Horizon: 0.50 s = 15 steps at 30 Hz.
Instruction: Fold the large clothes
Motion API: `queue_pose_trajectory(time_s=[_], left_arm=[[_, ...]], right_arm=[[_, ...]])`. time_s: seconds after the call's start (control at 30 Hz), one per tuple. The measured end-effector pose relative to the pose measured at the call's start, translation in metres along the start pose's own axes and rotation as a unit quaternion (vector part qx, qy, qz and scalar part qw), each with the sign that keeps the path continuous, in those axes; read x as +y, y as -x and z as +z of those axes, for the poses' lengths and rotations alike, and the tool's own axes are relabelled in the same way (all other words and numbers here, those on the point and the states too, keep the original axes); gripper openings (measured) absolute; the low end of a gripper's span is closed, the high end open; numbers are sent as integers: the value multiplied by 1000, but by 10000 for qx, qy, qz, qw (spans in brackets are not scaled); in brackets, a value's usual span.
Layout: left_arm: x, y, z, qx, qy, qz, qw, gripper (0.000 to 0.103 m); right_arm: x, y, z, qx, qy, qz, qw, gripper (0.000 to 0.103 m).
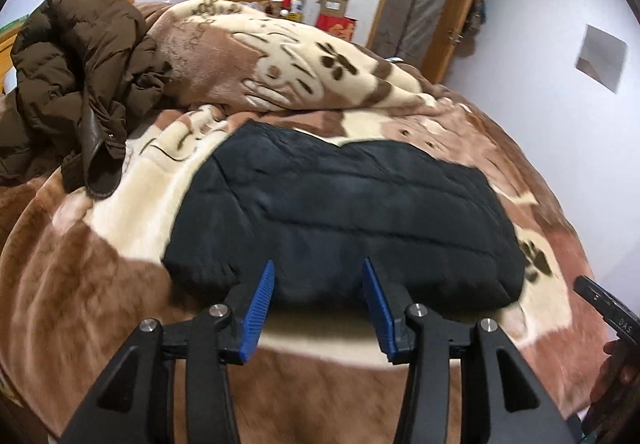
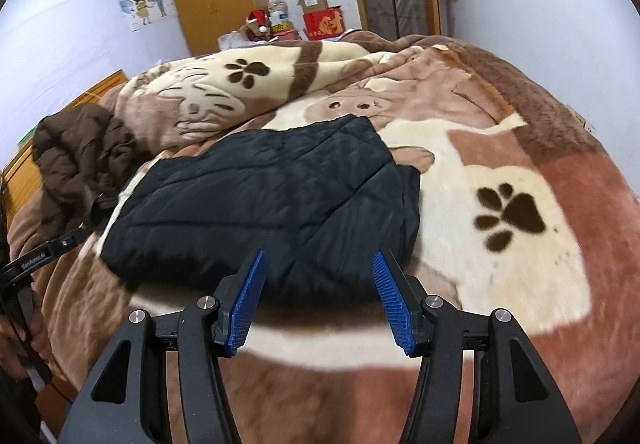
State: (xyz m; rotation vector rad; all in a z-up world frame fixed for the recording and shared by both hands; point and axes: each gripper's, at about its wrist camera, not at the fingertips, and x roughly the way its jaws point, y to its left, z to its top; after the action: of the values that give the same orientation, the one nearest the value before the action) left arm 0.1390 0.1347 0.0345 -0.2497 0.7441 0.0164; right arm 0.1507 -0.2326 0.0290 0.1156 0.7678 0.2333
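Black folded jacket (image 1: 340, 212) (layers seemingly hidden) | left tongs (image 1: 318, 304) released | right tongs (image 2: 318, 300) released

A black quilted padded jacket (image 1: 344, 216), folded into a flat rectangular bundle, lies on the brown and cream plush paw-print blanket (image 1: 100, 244). The left gripper (image 1: 318, 272), black with blue ribbed pads, hovers just at the jacket's near edge, jaws spread and empty. A crumpled dark brown puffer coat (image 1: 76, 84) sits beyond the jacket's left end
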Motion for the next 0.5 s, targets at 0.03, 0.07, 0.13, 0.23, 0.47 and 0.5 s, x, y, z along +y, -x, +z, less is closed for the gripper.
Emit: queue_pose_trajectory(time_s=[0.03,0.07,0.13,0.23,0.47,0.5], left_arm=[[-7,11,-7,-12,-14,-27,10000,49],[-12,19,-13,-18,-4,-64,10000,50],[-23,36,-25,25,-17,-102,9999,53],[-37,56,-43,19,-56,-61,10000,54],[-57,90,-78,81,-107,2,9999,55],[-59,93,-82,102,-120,29,9999,56]], right_arm=[[3,9,-5,-29,19,-19,10000,56],[5,17,-9,-48,28,-29,10000,56],[10,37,-21,-85,51,-54,9999,56],[15,57,-34,-102,76,-21,9999,56],[30,86,-66,-28,340,-47,9994,56],[31,88,-69,-19,375,-66,9993,56]])
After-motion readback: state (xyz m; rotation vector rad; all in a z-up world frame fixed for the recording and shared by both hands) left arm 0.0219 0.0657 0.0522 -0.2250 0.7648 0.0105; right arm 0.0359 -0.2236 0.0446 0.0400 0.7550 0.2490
